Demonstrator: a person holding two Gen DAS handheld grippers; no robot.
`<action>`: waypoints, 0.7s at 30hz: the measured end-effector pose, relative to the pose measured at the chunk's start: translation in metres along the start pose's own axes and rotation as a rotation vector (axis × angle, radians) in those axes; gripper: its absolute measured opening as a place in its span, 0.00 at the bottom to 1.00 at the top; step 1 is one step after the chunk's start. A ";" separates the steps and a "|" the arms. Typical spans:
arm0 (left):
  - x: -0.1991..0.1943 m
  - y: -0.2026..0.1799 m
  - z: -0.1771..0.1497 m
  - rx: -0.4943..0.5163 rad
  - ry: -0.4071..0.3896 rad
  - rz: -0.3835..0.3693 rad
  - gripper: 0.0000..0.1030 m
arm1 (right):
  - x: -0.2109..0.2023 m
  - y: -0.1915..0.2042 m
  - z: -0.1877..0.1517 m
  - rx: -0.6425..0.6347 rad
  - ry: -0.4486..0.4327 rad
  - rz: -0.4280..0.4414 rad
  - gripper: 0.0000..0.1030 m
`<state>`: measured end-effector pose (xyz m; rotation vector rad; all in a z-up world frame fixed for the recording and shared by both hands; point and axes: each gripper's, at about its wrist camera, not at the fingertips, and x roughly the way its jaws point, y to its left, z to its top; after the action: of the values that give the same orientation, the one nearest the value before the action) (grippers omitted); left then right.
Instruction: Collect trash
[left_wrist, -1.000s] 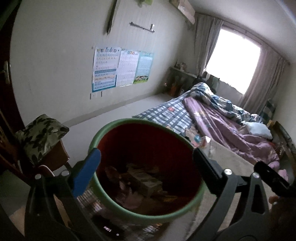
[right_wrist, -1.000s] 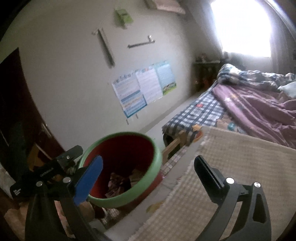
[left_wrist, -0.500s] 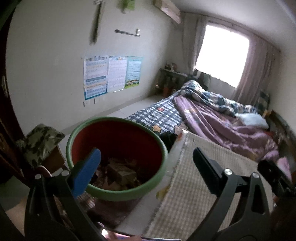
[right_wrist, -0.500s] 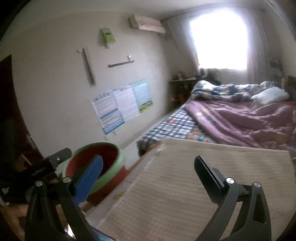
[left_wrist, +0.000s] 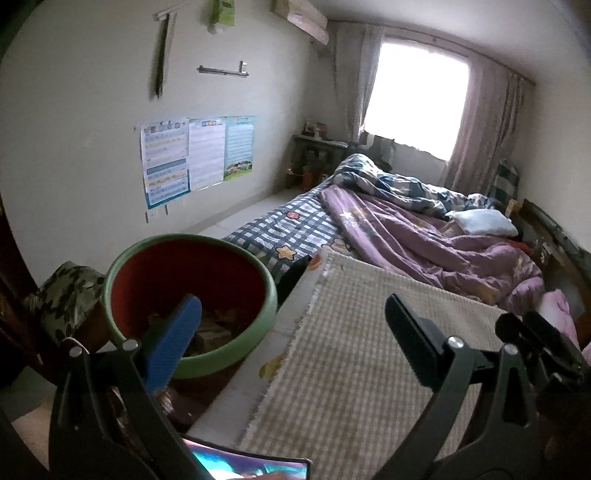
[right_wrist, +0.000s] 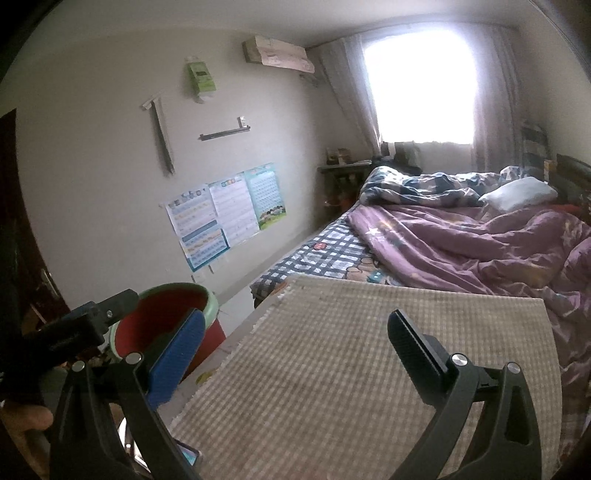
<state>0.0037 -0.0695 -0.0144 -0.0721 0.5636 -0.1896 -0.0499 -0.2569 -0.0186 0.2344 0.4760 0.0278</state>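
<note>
Down left of both wide, empty tools (left_wrist: 291, 328) (right_wrist: 295, 338), the trash-filled red bin (left_wrist: 192, 258).

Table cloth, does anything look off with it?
Yes. The checked cloth lies askew on the table, its frayed left edge angled and bare tabletop showing beside the bin.

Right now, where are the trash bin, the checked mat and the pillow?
trash bin (left_wrist: 271, 291), left wrist view, on its green rim.
checked mat (right_wrist: 332, 369), right wrist view, on its bare middle.
pillow (right_wrist: 521, 192), right wrist view, on its white top.
</note>
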 end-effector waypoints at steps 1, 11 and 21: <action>0.000 -0.003 -0.001 0.007 0.003 -0.003 0.95 | -0.002 -0.001 0.000 0.002 0.000 -0.002 0.93; 0.000 -0.016 -0.004 0.055 0.017 -0.015 0.95 | -0.008 -0.013 -0.006 0.025 0.002 -0.032 0.93; 0.002 -0.018 -0.003 0.061 0.031 -0.023 0.95 | -0.009 -0.013 -0.009 0.023 0.005 -0.042 0.93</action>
<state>0.0009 -0.0877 -0.0152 -0.0170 0.5881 -0.2307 -0.0623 -0.2686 -0.0249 0.2472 0.4859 -0.0179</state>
